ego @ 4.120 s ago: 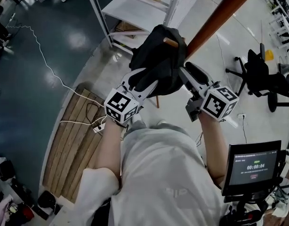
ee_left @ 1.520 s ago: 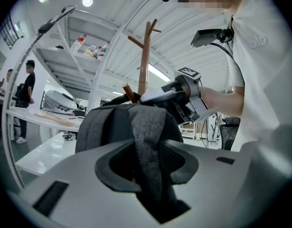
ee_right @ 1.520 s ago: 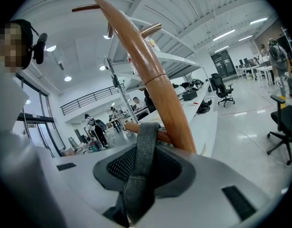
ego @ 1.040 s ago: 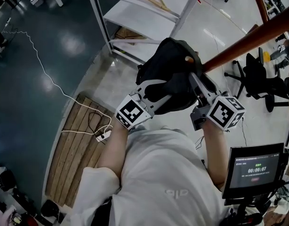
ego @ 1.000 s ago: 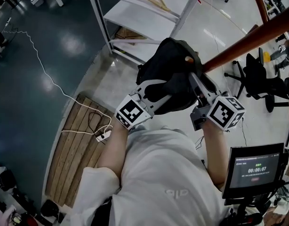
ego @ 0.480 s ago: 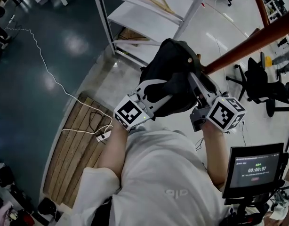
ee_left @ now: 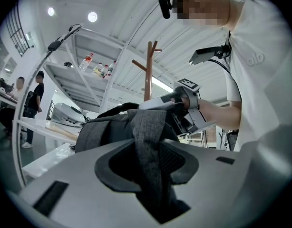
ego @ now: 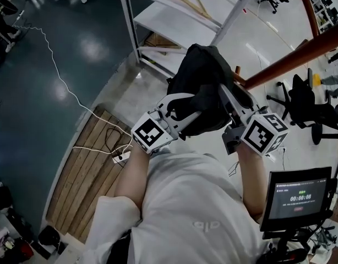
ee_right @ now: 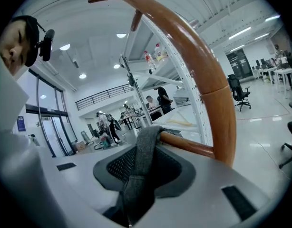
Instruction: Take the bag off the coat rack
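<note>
Left gripper (ee_left: 148,161) and right gripper (ee_right: 145,169) are each pinching a grey woven strap (ee_left: 147,132) of the black fabric bag (ego: 201,78) between their jaws. The bag is sliding off the short brown wooden peg (ee_right: 186,145). A second ago the peg's tip was showing over the bag's middle; it is now emerging at the bag's right edge. One strap is still lying over the tip, beside the brown wooden coat-rack pole (ego: 293,56), so the bag is judged nearly free.

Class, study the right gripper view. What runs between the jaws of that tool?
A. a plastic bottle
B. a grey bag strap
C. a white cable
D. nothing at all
B: a grey bag strap runs up between the pads of the right tool, with a wooden coat rack peg just behind it.
</note>
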{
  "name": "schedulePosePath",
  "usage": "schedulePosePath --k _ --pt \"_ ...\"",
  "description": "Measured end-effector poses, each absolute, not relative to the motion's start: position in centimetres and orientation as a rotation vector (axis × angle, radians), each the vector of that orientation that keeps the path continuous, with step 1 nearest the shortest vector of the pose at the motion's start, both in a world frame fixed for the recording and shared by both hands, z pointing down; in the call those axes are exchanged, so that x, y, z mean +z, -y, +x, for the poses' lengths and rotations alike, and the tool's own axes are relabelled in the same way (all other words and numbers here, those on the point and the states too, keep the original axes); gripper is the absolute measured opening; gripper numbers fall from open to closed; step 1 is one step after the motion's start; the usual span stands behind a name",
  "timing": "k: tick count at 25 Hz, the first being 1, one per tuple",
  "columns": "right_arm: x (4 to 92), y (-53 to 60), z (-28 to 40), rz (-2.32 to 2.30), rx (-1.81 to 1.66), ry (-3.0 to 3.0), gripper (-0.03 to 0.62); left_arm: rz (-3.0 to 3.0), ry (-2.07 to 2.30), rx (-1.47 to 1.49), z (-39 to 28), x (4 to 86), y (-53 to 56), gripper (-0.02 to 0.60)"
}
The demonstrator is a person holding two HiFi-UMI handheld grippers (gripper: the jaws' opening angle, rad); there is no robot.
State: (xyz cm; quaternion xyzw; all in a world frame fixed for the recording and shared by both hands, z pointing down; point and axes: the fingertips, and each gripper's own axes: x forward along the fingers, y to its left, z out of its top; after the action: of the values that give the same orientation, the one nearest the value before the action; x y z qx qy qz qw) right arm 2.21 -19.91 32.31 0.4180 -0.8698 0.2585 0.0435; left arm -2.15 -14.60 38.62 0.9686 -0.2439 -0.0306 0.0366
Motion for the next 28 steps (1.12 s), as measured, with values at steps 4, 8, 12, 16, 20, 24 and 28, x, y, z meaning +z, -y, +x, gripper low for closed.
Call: schedulePosePath --k 4,8,12,16,20,24,28 --pt "32.1 19.7 0.7 1.213 0.789 2.682 0.124 2.952 0.812 -0.125 -3.4 38.1 14.3 0.130" --pt "32.3 19.5 -0.7 1.142 0.818 2.709 0.124 2.931 0.880 -0.133 -4.6 37.6 13.8 0.130" --pt "32.3 19.0 -2.4 1.059 0.842 2.739 0.124 2.932 0.944 -0.115 -6.1 37.2 13.1 0.130" --pt "32.9 18.5 -5.0 0.948 0.858 2.766 0.124 2.891 1.039 -0.099 -8.3 37.3 12.4 0.130" --pt "33.0 17.3 -7.5 0.850 0.857 2.785 0.124 2.849 1.104 -0.111 -10.1 36.6 11.0 0.130" --pt "33.2 16.1 -8.8 0.768 0.888 2.800 0.124 2.834 1.145 -0.078 -10.7 36.0 9.6 0.130" --pt "33.7 15.2 -8.8 0.732 0.938 2.804 0.124 2.831 1.146 -0.047 -10.4 35.8 8.7 0.130"
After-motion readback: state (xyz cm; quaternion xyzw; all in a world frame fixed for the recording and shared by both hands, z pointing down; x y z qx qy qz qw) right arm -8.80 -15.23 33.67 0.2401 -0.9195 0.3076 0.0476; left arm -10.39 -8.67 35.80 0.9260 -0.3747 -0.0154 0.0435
